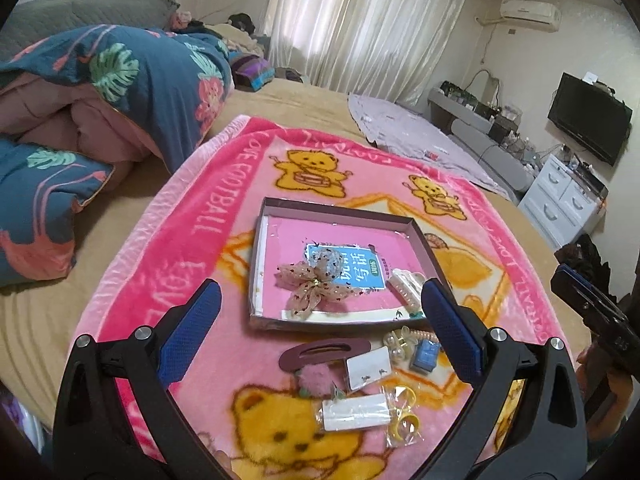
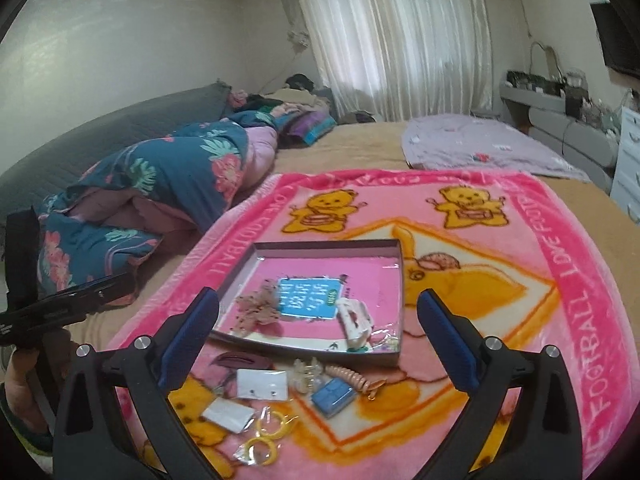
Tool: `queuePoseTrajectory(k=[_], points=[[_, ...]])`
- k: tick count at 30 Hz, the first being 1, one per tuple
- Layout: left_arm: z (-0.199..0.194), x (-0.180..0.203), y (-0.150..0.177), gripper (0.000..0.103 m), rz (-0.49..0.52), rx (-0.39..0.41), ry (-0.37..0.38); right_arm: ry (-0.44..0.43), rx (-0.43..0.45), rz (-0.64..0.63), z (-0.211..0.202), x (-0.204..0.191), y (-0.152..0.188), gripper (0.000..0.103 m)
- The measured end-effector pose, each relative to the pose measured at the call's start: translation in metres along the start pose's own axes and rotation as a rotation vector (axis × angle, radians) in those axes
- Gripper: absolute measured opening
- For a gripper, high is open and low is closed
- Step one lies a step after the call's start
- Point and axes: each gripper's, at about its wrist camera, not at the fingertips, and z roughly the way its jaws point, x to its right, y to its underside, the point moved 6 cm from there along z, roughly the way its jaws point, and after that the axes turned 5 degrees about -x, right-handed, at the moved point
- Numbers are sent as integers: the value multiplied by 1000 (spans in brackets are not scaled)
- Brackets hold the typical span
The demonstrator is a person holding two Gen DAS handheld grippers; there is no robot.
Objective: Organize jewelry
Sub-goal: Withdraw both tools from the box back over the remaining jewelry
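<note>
Pink tray holds bow, clip; both my tools gape, empty. Next: grab blue box, needs a lower approach.

The pink fluffy blanket with yellow bears looks soft and fuzzy. The flat cardboard box tray has matt walls and a shiny, see-through plastic film on its floor. The pink gauzy cloth bow with sparkly dots looks thin and netlike. The white plastic hair claw is smooth and glossy. The gripper fingers have bumpy blue rubber pads, matt black plastic frames and shiny metal bolts.
</note>
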Motion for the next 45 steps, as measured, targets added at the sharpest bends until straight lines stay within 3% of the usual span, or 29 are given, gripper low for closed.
queuePoseTrajectory(k=[8, 19, 34, 45], points=[[-20, -7, 18, 94, 26, 5, -12, -21, -16, -57, -14, -27, 7, 99], [-20, -16, 63, 94, 76, -57, -43, -26, -87, -74, -10, -44, 46, 99], [-14, -16, 101, 94, 114, -129, -49, -2, -184, -60, 0, -37, 97, 99], [13, -3, 130, 94, 134, -211, -32, 45, -237, -39, 15, -17, 123, 99]])
